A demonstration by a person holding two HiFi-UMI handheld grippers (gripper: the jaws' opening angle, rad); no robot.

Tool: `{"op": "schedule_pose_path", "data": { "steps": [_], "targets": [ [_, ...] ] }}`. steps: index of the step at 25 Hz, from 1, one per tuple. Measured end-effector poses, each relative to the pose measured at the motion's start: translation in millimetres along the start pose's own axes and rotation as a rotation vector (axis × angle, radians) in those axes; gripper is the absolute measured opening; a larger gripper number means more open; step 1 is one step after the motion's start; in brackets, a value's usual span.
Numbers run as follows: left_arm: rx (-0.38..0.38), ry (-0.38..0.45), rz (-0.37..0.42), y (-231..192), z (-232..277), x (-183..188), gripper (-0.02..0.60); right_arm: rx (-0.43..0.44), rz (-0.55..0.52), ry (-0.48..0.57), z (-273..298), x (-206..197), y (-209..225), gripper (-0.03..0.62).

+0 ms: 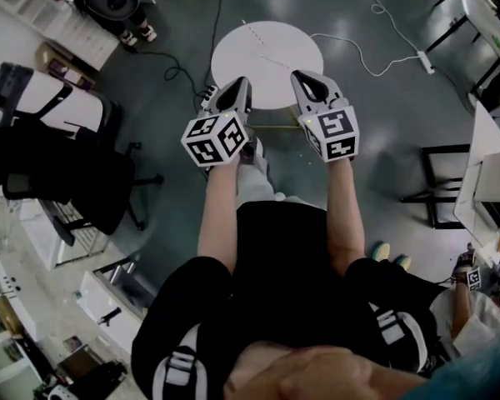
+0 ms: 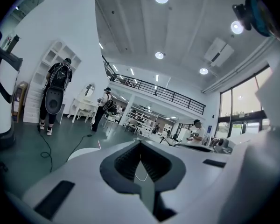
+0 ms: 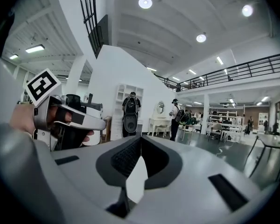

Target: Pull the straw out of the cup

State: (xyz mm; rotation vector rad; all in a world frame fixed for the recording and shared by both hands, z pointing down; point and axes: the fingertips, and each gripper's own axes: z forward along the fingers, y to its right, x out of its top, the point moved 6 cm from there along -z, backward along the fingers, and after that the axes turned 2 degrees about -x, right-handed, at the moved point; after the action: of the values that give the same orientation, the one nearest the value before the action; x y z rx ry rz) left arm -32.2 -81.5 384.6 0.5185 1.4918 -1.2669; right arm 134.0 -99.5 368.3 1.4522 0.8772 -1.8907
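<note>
One round white table (image 1: 267,48) near left gripper (image 1: 242,82), right gripper (image 1: 299,76); grey floor (image 1: 375,123).

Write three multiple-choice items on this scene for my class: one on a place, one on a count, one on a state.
1. Where does the round white table stand?
A) just ahead of the claws
B) behind the person
C) on top of a desk

2. How many claws does the person hold?
A) one
B) two
C) three

3. How do the jaws of both claws stand?
A) wide apart
B) shut on a straw
C) together, with nothing between them

Answers:
1 A: in the head view the table lies just beyond the tips of the left claw and right claw.
2 B: there is one in each hand.
3 C: each gripper view shows its jaw tips meeting, empty.
</note>
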Motion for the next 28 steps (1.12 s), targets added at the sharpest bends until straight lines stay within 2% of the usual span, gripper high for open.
{"op": "schedule_pose_path", "data": {
  "steps": [11, 15, 18, 21, 28],
  "targets": [
    [0.004, -0.049, 0.006, -14.7, 33.4, -3.4, 0.011, -0.100, 0.094, -0.005, 21.5, -11.7, 38.8, 0.018],
    [0.018, -0.057, 0.002, -29.3, 45.0, -0.6, 0.011, -0.100, 0.120, 0.009, 37.9, -16.5, 44.6, 0.018],
    [0.028, -0.076, 0.027, -40.1, 58.1, 3.2, 0.011, -0.091, 0.134, 0.023, 56.6, -16.1, 51.0, 0.018],
    [0.045, -0.092, 0.048, -51.6, 71.5, 5.1, 0.011, -0.111, 0.136, -0.004, 73.9, -21.2, 57.3, 0.018],
    [0.046, -0.128, 0.033, -78.4, 126.0, 8.4, 0.011, -0.134, 0.140, -0.053, 122.0, -30.6, 88.9, 0.018]
  ]
}}
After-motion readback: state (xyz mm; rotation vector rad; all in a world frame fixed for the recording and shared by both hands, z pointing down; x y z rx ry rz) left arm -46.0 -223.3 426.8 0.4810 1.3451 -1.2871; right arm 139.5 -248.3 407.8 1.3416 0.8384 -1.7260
